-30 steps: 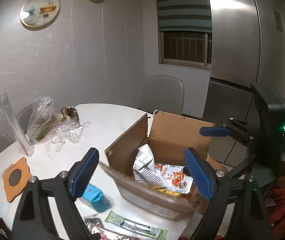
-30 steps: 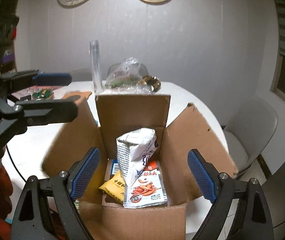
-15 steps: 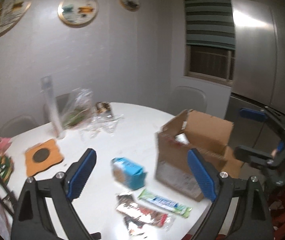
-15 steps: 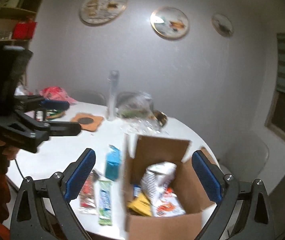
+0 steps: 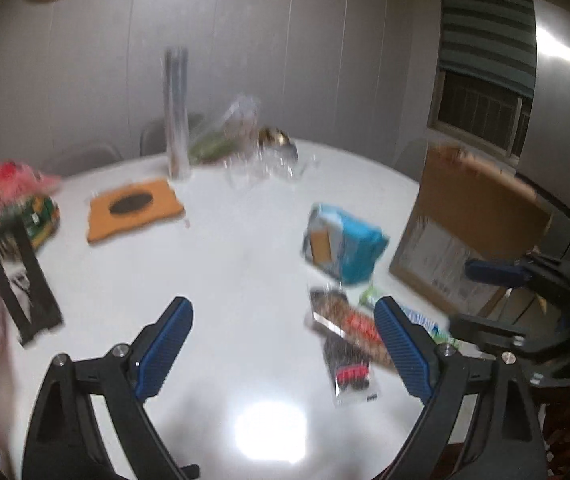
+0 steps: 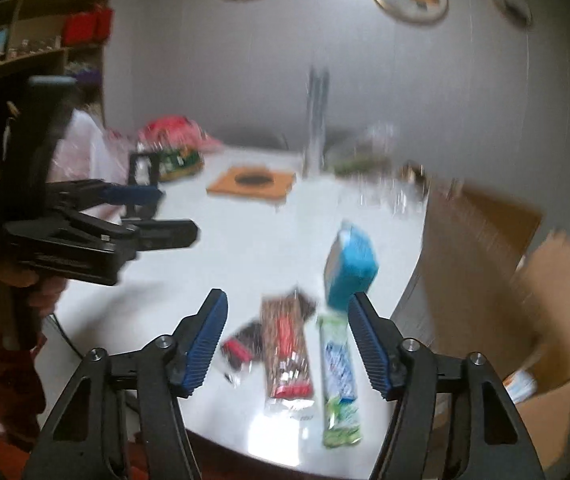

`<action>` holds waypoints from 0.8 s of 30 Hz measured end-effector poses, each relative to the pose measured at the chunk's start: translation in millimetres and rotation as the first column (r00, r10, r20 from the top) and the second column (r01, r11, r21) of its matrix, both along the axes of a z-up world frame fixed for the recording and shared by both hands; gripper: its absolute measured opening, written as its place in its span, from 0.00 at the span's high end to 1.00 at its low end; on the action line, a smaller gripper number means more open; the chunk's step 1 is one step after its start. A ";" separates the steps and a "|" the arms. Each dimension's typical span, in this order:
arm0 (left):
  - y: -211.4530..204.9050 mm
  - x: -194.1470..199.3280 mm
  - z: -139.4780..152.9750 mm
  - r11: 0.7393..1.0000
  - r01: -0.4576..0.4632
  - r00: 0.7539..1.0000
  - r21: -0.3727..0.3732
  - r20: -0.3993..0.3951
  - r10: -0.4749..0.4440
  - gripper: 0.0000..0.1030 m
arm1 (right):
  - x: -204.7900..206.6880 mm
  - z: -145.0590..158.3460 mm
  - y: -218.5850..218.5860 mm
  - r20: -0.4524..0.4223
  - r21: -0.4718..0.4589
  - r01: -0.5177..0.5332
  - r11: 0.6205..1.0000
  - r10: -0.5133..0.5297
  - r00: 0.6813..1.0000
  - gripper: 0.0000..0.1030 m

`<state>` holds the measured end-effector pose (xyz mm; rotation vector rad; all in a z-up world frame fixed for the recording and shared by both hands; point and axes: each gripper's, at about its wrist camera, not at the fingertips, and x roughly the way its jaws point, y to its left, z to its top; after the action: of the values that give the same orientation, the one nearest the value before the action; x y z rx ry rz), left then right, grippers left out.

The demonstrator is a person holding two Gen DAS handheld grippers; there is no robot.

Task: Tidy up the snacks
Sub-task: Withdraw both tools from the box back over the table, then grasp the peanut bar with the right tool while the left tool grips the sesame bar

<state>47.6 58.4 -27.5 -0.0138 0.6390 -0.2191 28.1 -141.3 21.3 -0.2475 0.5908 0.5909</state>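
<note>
With the left claw (image 5: pixel 283 344) spread and empty, the narrowing right claw (image 6: pixel 287 342), nothing pinched yet, should centre on the red-and-brown snack packet (image 6: pixel 287 354) lying on the tabletop (image 6: pixel 245 252) beside the cardboard box (image 6: pixel 485 264).

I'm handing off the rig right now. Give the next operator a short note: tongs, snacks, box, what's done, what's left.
Left tongs: open, empty, over bare table.
Right tongs: closing, nothing gripped, pads not touching; red pack and green bar lie below.
Blue pack sits beside the box.
Done: nothing judged from this view; box contents can't be seen.
Left: blue pack, red pack, green bar, small dark pack still on the table.
</note>
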 end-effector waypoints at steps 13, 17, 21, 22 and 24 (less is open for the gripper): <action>-27.5 10.6 -62.9 0.998 0.047 0.990 -0.031 -0.133 -0.051 0.26 | 34.5 -73.0 11.3 -0.139 -0.072 -0.057 0.996 0.046 0.989 0.53; -21.2 12.4 -63.0 0.999 0.036 0.990 -0.039 -0.134 -0.040 0.26 | 48.8 -76.3 21.6 -0.150 -0.104 -0.088 0.991 0.071 0.986 0.52; -16.0 13.9 -64.3 0.999 0.025 0.990 -0.048 -0.140 -0.032 0.26 | 59.2 -81.8 25.2 -0.196 -0.081 -0.100 0.992 0.082 0.977 0.52; -15.7 14.0 -64.4 0.998 0.026 0.989 -0.050 -0.141 -0.032 0.26 | 62.0 -82.0 24.0 -0.215 -0.065 -0.095 0.993 0.079 0.973 0.53; -16.5 14.3 -64.9 0.998 0.032 0.989 -0.050 -0.143 -0.039 0.26 | 64.3 -83.2 21.1 -0.246 -0.030 -0.094 0.995 0.084 0.966 0.63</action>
<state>61.9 41.9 -92.3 -0.0645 0.7785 -0.2691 92.4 -120.2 -61.9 -0.2428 0.8344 0.7022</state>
